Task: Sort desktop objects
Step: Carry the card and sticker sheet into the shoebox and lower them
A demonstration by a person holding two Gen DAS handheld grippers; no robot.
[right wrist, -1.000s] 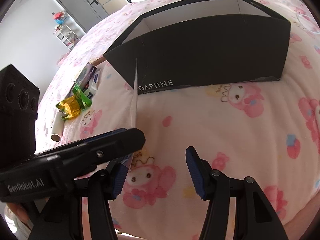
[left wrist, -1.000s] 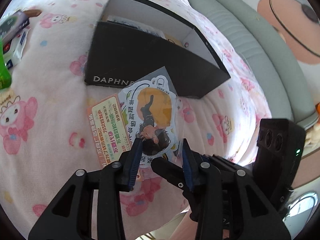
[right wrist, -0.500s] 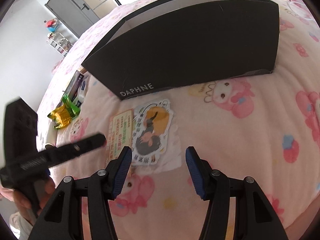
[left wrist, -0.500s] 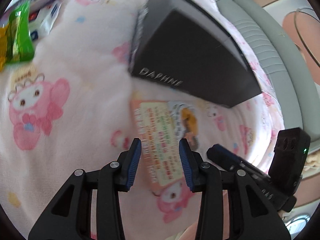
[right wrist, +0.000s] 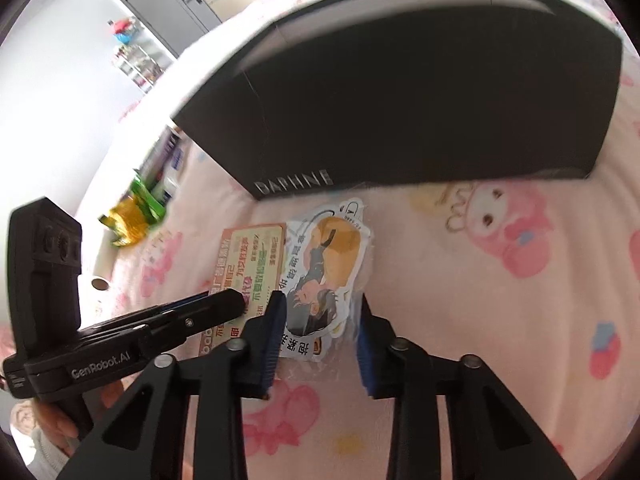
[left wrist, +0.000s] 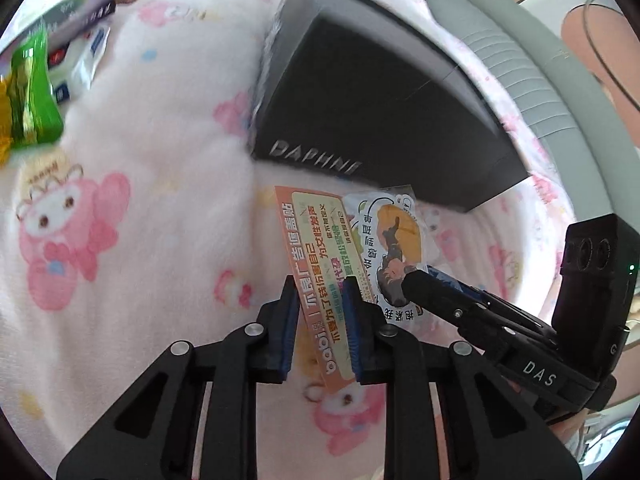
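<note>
An orange card (left wrist: 320, 264) with a yellow-green panel and a cartoon sticker in a clear sleeve (left wrist: 390, 248) lie side by side on the pink blanket, just in front of the black DAPHNE box (left wrist: 380, 112). My left gripper (left wrist: 322, 316) straddles the card's near end, its jaws closed in on the card's two edges. My right gripper (right wrist: 320, 332) is open, its jaws on either side of the sticker's (right wrist: 324, 268) near end. The card (right wrist: 252, 264) lies left of it, under the left gripper's tip.
A green and gold snack packet (left wrist: 28, 96), small boxes (left wrist: 80, 12) and a white sachet lie at the far left of the blanket. A paper tube (right wrist: 100, 276) lies beside them. A grey sofa edge (left wrist: 532, 60) runs behind the box.
The sticker and card left my left gripper and now lie flat. Both grippers dropped toward them; the left narrowed onto the card, the right came over the sticker.
</note>
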